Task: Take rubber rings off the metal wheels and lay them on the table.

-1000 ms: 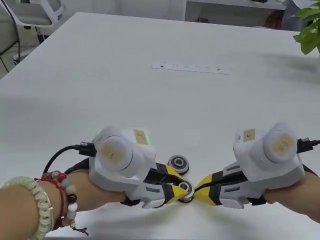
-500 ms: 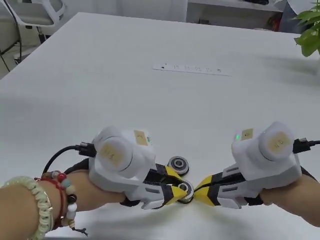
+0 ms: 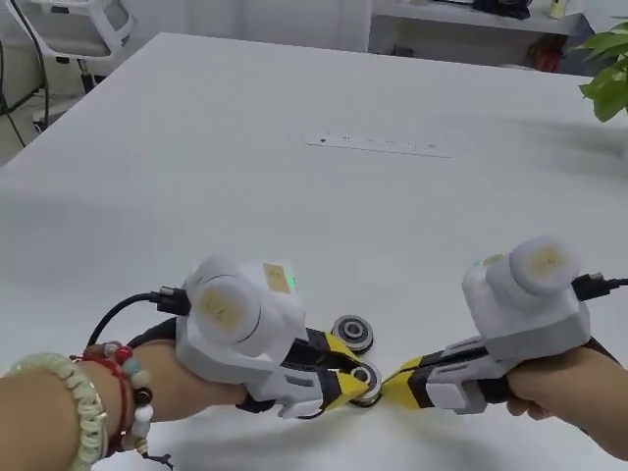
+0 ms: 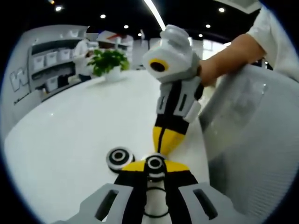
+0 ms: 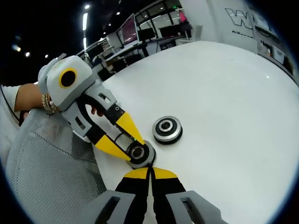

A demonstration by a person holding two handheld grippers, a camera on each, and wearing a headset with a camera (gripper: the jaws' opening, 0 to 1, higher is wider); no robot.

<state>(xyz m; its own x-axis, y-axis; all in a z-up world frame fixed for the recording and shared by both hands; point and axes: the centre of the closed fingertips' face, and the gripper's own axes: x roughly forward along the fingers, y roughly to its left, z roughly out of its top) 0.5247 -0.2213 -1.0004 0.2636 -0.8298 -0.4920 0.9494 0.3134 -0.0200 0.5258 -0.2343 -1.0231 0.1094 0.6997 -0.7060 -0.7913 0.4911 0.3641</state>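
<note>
A small metal wheel [image 3: 365,376] with a dark rubber ring sits at the near table edge, and my left gripper [image 3: 355,379] is shut on it. In the left gripper view the yellow tips clamp this wheel [image 4: 155,165] on both sides. My right gripper [image 3: 394,377] is shut, with its tips together against the wheel's rim [image 5: 139,153]. Whether they pinch the ring is too small to tell. A second wheel [image 3: 351,332] lies flat just beyond, free of both grippers, also in the right gripper view [image 5: 167,128].
A white power strip [image 3: 378,144] lies across the middle of the white table [image 3: 294,216]. A green plant [image 3: 608,78] stands at the far right. An office chair [image 3: 83,25] is beyond the far left corner.
My right gripper has rolled, its body tipping up and to the right, while its tips stay at the wheel. The left gripper and both wheels keep their places.
</note>
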